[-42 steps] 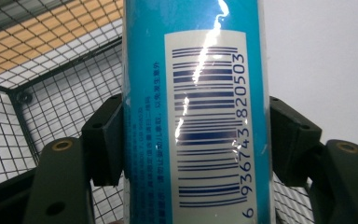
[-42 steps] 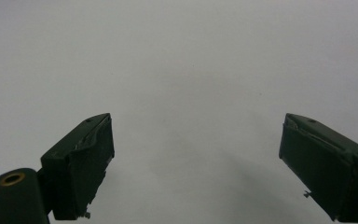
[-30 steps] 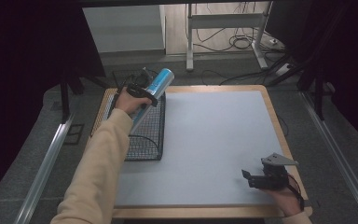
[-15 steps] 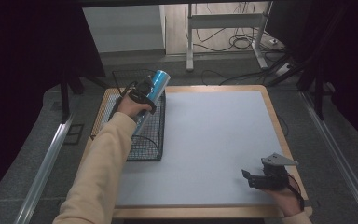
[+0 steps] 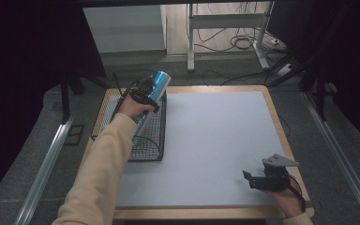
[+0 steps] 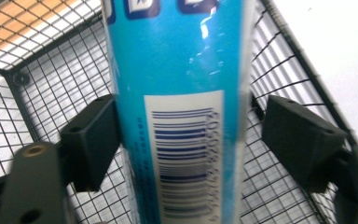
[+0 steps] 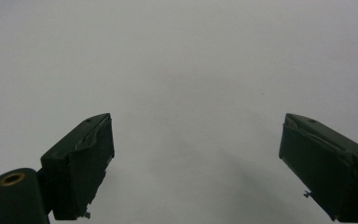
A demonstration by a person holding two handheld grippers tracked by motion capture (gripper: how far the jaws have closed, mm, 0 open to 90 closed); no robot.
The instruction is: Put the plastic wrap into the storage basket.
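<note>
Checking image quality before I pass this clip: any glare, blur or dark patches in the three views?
High view: evenly lit table, black surroundings at both sides. Left gripper view: white glare streaks on the blue can, its barcode soft and smeared, the wire basket mesh sharper. Right gripper view: plain grey surface with a soft shadow between the wide-apart jaws of the right gripper.

— Where is the left arm?

— It reaches from the near left to the far left of the table, in a pale yellow sleeve (image 5: 104, 173). Its hand holds the black two-jaw left gripper (image 5: 146, 92), pointing far and right.

— And its jaws?

— They have just been opening; one pad has come clear, the other looks to be just touching.

— The right side?

— The black two-jaw right gripper (image 5: 249, 178) sits low at the near right, pointing left, jaws spread wide with nothing between them.
</note>
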